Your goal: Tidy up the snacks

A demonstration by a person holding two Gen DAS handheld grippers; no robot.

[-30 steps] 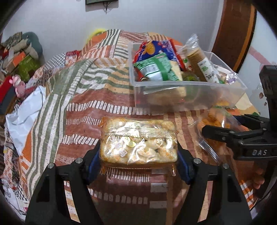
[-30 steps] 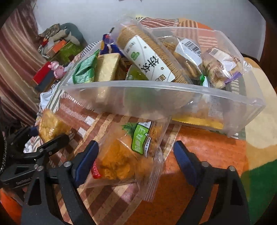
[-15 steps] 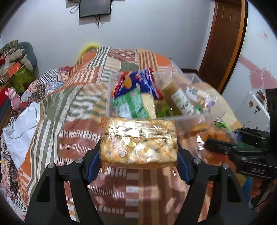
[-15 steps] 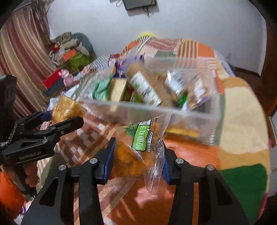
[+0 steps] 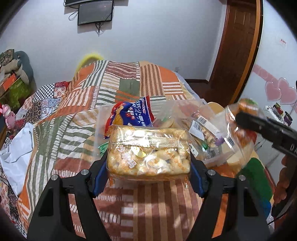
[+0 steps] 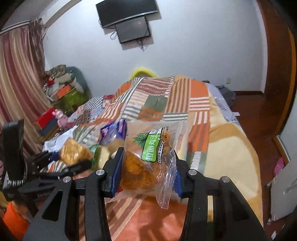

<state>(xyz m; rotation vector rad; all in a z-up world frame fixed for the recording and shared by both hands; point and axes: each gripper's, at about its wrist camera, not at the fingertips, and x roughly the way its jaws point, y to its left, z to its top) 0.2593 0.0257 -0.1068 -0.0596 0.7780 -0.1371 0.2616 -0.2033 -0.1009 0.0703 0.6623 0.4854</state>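
Left hand-held gripper [image 5: 148, 163]: blue-padded fingers clamped on either short end of a clear pack of pale puffed snacks [image 5: 149, 152] with a gold band across its top; pack held level in the air above the striped patchwork bedspread [image 5: 118, 89]. Directly behind the pack, a clear plastic bin [image 5: 196, 118] on the bed, holding a blue-and-red snack bag [image 5: 132, 113], a barcoded clear packet [image 5: 201, 124] and other wrappers too jumbled to identify. Right hand-held gripper [image 6: 147, 170]: fingers closed on a transparent bag of orange-brown fried snack balls [image 6: 146, 165] carrying a green label with white characters; bag lifted clear of the bedspread, loose lower corner hanging below the pads. Seen from the left wrist view, this bag sits at the right, beside the bin's right end and higher than its rim; slightly blurred. From the right wrist view, the left gripper and its pack appear at lower left. Background: wall-mounted dark screen [image 5: 95, 11], wooden door [image 5: 239, 53], striped curtain [image 6: 16, 89].
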